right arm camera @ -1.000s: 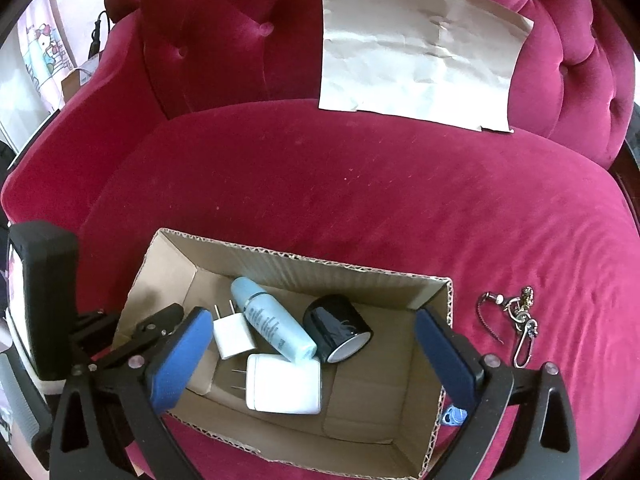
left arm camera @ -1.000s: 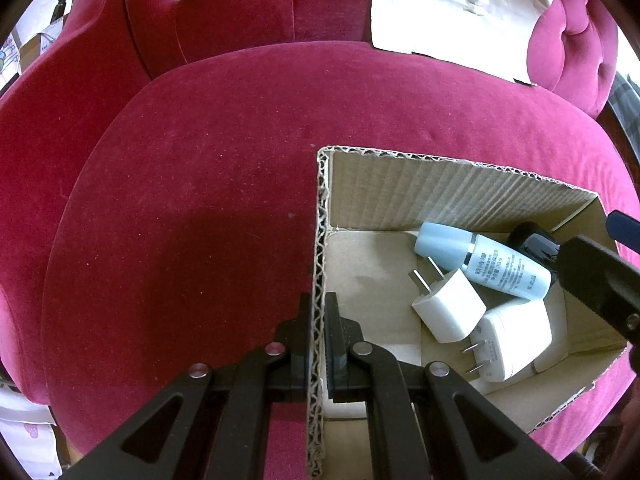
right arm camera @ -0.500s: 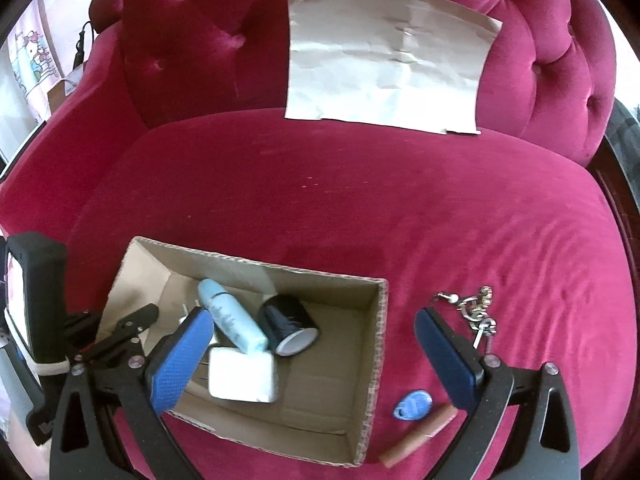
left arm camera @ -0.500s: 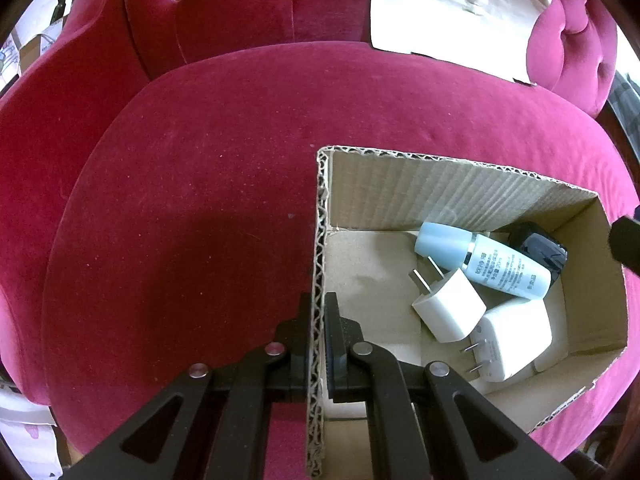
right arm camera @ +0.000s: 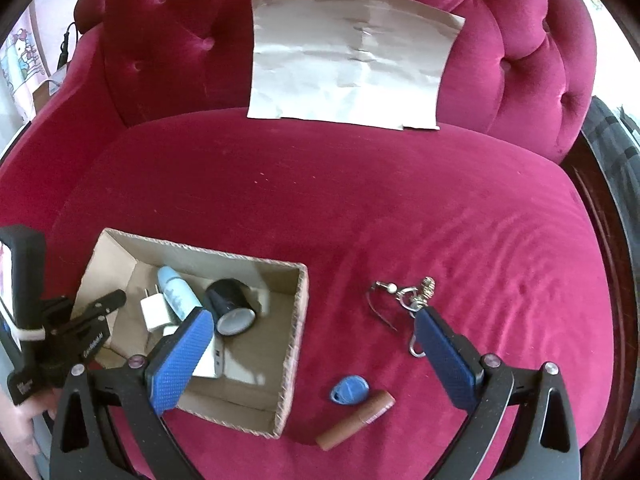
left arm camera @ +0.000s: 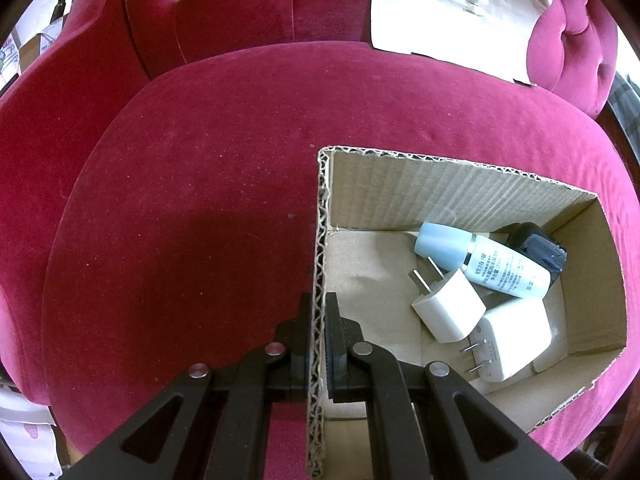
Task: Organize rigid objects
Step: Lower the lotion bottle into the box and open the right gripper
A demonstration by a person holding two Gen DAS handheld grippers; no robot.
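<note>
An open cardboard box (left arm camera: 460,192) (right arm camera: 298,320) sits on a red velvet seat. It holds a light blue bottle (left arm camera: 480,260) (right arm camera: 176,292), a black jar (left arm camera: 540,246) (right arm camera: 232,308) and two white plug chargers (left arm camera: 448,308) (left arm camera: 512,340). My left gripper (left arm camera: 318,312) is shut on the box's left wall. My right gripper (right arm camera: 312,328) is open and empty above the seat right of the box. Between its fingers lie a blue tag (right arm camera: 348,388), a brown tube (right arm camera: 356,420) and a metal keychain (right arm camera: 416,296).
A crumpled paper sheet (right arm camera: 348,60) (left arm camera: 452,12) leans on the tufted backrest. The left gripper's body (right arm camera: 48,328) shows at the left edge of the right wrist view. A dark wooden frame (right arm camera: 600,220) borders the seat at the right.
My right gripper has moved right, away from above the box, bringing the tag, tube and keychain between its fingers. The left gripper still clamps the box wall.
</note>
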